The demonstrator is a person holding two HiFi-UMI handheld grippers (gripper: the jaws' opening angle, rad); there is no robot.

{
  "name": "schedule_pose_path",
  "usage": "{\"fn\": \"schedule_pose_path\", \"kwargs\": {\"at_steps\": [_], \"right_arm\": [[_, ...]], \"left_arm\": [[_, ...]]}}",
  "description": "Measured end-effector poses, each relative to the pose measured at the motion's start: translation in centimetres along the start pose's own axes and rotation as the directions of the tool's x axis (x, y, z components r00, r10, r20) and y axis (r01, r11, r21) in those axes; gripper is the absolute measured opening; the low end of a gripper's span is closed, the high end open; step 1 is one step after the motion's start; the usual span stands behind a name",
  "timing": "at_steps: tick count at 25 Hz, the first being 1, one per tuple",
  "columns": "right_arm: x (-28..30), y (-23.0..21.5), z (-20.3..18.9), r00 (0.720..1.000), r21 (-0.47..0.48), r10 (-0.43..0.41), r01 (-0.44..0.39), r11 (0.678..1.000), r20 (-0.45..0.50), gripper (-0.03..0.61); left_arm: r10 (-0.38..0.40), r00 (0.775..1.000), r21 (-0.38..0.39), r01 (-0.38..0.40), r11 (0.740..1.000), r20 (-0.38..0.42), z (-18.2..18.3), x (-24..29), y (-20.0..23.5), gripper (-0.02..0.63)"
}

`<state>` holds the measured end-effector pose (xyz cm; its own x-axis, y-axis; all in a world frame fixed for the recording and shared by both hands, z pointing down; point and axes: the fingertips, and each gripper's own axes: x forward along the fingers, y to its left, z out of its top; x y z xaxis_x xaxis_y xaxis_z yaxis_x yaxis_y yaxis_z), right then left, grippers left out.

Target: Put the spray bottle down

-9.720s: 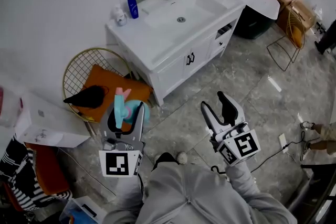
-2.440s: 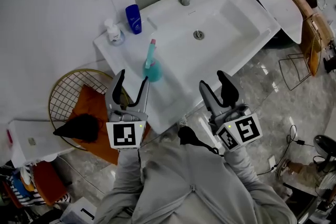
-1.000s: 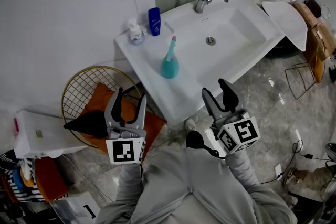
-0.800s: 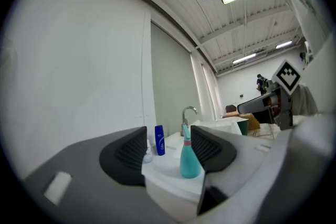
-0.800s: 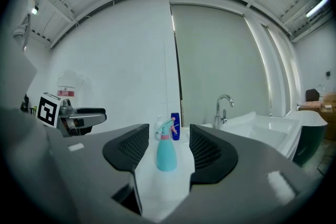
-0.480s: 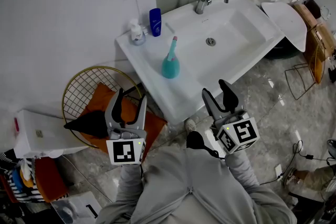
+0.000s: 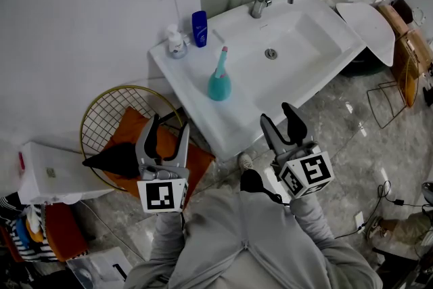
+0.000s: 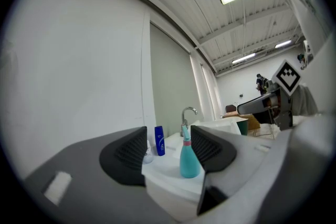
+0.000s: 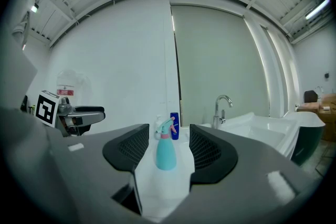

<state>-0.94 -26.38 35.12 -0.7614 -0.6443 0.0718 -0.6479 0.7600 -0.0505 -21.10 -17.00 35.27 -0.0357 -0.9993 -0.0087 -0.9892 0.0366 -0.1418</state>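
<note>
Left tongs (image 7: pixel 169 124): jaws apart, gripping nothing, pointing forward. Right tongs (image 7: pixel 275 114): jaws also apart and empty, tips angled slightly left. Both are held low in front of the torso, side by side and well apart. Left forearm (image 7: pixel 164 232) and right forearm (image 7: pixel 312 230) are in grey sleeves, elbows tucked. Marker cubes face the head camera.

Teal spray bottle (image 7: pixel 218 85) with pink nozzle; white sink (image 7: pixel 203 71); blue bottle (image 7: pixel 199 28).
</note>
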Motion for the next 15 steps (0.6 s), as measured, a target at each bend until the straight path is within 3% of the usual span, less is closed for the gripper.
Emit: {"fn": "schedule_pose_path", "kwargs": {"at_steps": [6,15], "right_arm": [[-0.06,-0.04,0.08,1.0,0.0,-0.004,0.004,1.0,-0.004,0.222],[0.13,-0.25,0.04,1.0,-0.002,-0.009,0.009,1.0,-0.009,0.222]], "left_arm": [[0.006,1.0,0.048,-0.007,0.999,0.03,-0.35,-0.05,0.41,0.281],[-0.01,1.0,0.001,0.011,1.0,-0.006,-0.15,0.49,-0.22,0.281]]}}
